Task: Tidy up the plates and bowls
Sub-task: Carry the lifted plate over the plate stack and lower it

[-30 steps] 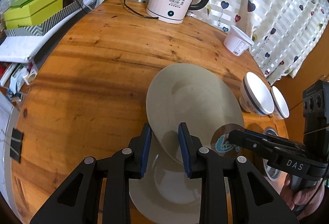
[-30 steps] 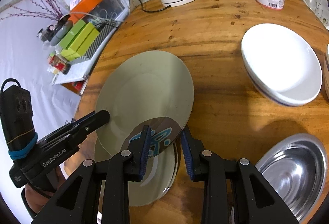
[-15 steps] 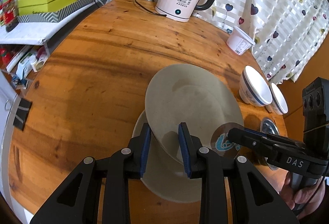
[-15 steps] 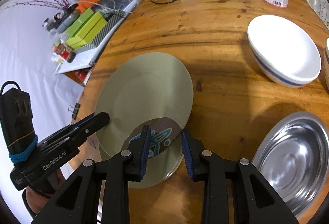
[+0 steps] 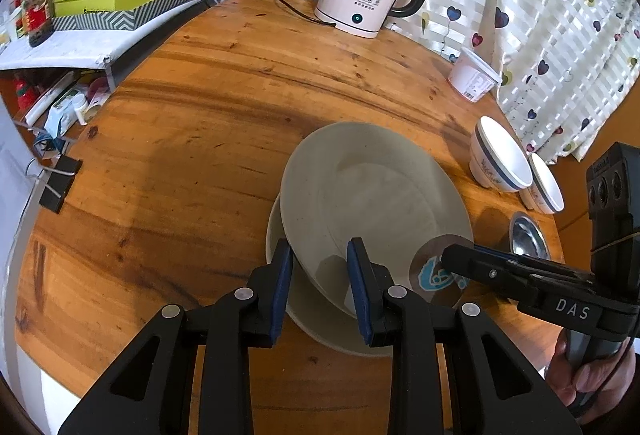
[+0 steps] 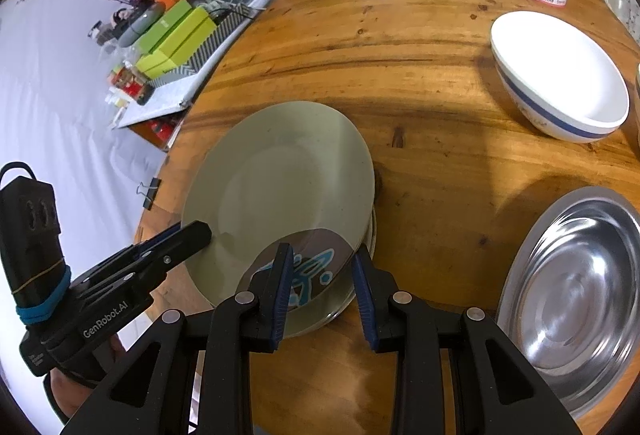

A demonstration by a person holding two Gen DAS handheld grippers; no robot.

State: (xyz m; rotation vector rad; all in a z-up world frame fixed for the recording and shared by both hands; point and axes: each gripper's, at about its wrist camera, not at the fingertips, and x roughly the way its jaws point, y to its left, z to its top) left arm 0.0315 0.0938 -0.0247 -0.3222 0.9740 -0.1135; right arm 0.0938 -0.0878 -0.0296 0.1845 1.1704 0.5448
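Both jaw pairs are closed on the grey plate (image 5: 372, 195): left gripper (image 5: 320, 287) and right gripper (image 6: 320, 289) at opposite rims. It is held tilted over a second plate (image 5: 316, 319) beneath, left of the steel bowl (image 6: 576, 287).

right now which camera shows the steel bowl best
The right wrist view: the steel bowl fills the lower right, its shiny inside plain to see. The left wrist view shows only a small sliver of it behind the right gripper.
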